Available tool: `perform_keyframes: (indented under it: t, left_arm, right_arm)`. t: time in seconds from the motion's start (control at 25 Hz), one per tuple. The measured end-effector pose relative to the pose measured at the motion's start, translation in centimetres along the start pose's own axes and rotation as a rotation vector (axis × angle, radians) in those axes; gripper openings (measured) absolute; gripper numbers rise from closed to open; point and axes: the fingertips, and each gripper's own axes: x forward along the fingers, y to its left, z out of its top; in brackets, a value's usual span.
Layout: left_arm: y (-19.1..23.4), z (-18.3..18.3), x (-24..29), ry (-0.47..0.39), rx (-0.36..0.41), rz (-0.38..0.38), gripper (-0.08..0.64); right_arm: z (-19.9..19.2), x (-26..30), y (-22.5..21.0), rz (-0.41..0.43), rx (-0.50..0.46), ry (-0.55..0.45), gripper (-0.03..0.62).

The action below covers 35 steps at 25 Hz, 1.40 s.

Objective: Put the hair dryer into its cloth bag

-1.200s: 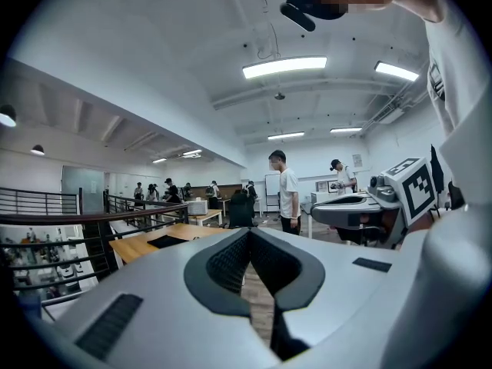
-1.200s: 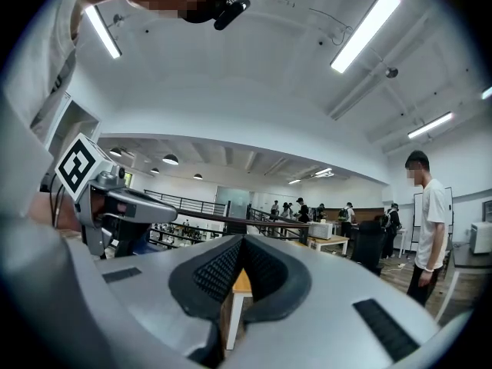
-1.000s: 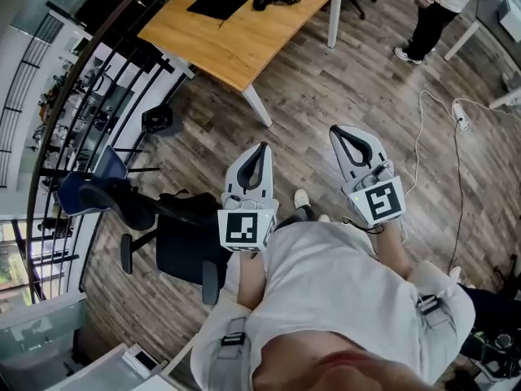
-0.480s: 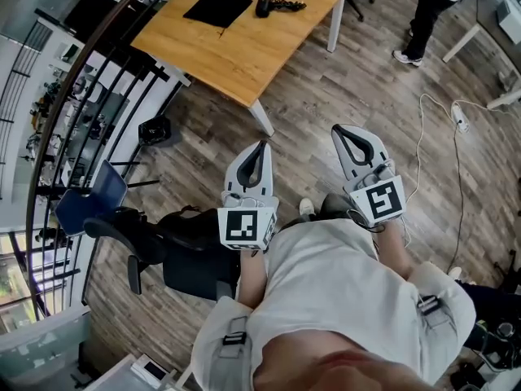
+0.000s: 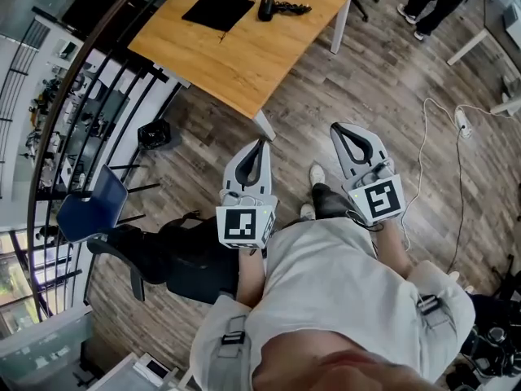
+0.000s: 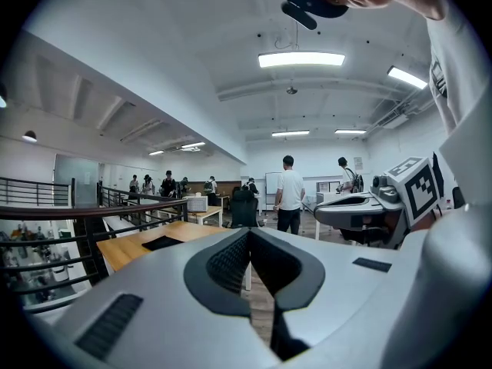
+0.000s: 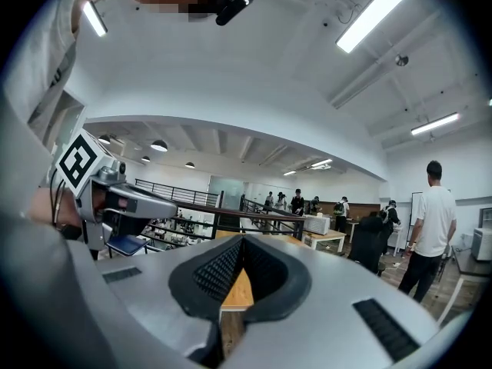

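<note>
The person's left grey-and-white two-jaw gripper point(image 5: 263, 143) and right grey-and-white two-jaw gripper point(image 5: 336, 128) were held side by side, apart, just in front of the white-shirted torso point(image 5: 342, 292), pointing nearly level away from it. Both pairs of jaws were closed tip to tip, empty. Bare forearms point(image 5: 251, 269) reached out from the torso.

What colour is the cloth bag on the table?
Black cloth bag; best in the head view.

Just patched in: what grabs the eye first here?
The left gripper and right gripper, both shut and empty, are held out over the floor mid-frame. Beyond them, at the head view's top, a wooden table carries a black cloth bag with the hair dryer to its right.
</note>
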Motion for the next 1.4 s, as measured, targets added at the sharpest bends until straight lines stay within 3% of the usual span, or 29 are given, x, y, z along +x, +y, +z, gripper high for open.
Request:
perform_keyframes:
  t: [0.68, 1.4]
  left_arm:
    - [2.4, 3.0, 10.9, 0.007, 0.023, 0.094, 0.017]
    - [6.9, 3.2, 18.1, 0.023, 0.017, 0.115, 0.017]
  right_arm:
    - [0.3, 7.9, -9.6, 0.086, 0.011, -0.035, 0.020]
    - [-0.2, 15.3, -13.9, 0.104, 0.027, -0.033, 0.020]
